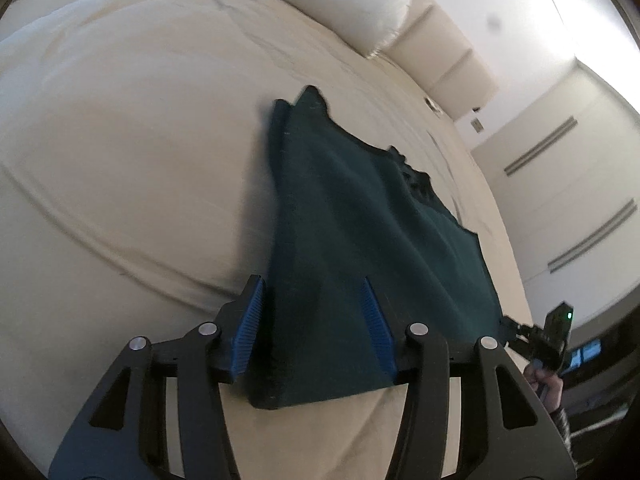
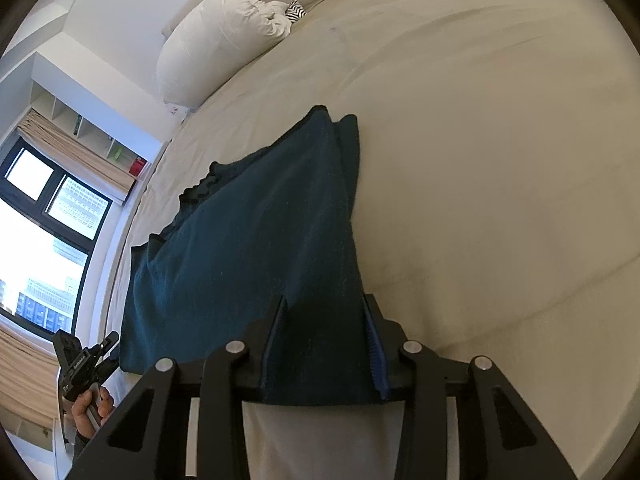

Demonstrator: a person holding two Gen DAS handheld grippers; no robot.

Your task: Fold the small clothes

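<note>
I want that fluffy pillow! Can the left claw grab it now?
Probably not yet. The left claw sits open around the near edge of the green cloth, and the pillow lies far off against the headboard, beyond the cloth. Nothing blocks the bed between; it looks too far.

Place: you're in a bedroom, high up in a city.
Bed (image 2: 480, 160): fills each frame.
Pillow (image 2: 216, 40): upper left, against padded headboard (image 1: 448, 56).
Window (image 2: 44, 240): left edge, towers outside.
</note>
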